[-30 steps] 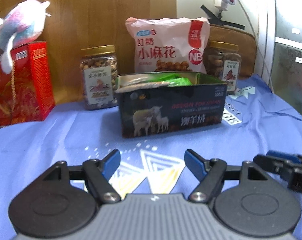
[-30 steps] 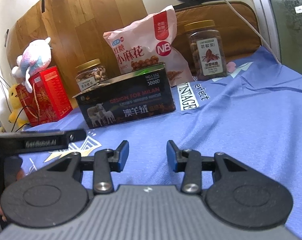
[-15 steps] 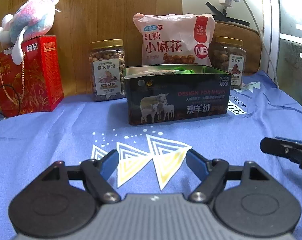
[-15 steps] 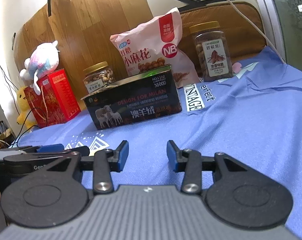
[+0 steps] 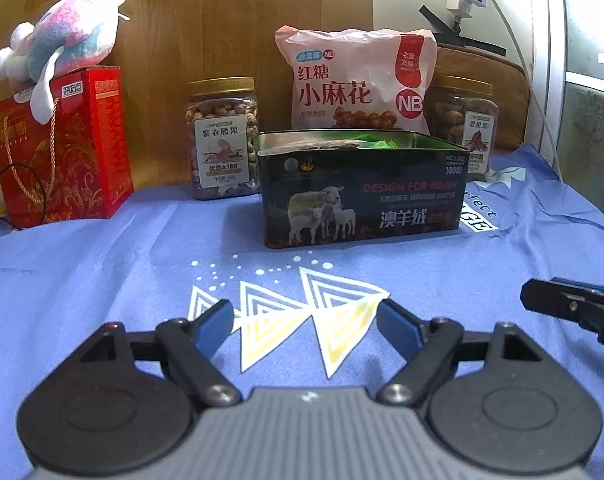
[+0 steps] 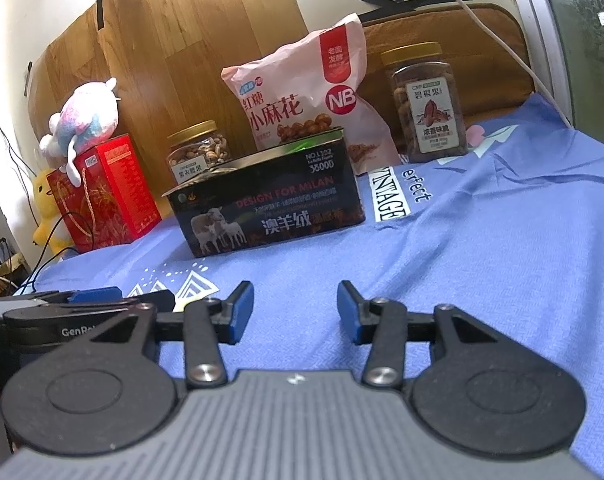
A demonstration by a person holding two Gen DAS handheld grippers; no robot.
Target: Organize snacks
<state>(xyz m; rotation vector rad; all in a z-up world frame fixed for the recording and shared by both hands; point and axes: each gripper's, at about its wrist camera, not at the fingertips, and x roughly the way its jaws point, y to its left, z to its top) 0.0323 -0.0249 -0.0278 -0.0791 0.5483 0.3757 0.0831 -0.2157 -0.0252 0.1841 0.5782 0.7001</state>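
My left gripper (image 5: 305, 322) & right gripper (image 6: 295, 307) are both wide open w/ nothing in them, low over the blue cloth (image 5: 101, 264). The black tin (image 5: 362, 196) sits ahead w/ snacks inside. Pink snack bag (image 5: 358, 80) stands right behind it, btw two nut jars.

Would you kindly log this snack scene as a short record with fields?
surface: blue cloth
centre: open dark tin, packets inside
behind tin: pink snack bag, upright
jars: nut jar left of the tin; second jar to its right
far left: red box with plush toy on top
left claw: open, empty
right claw: open, empty
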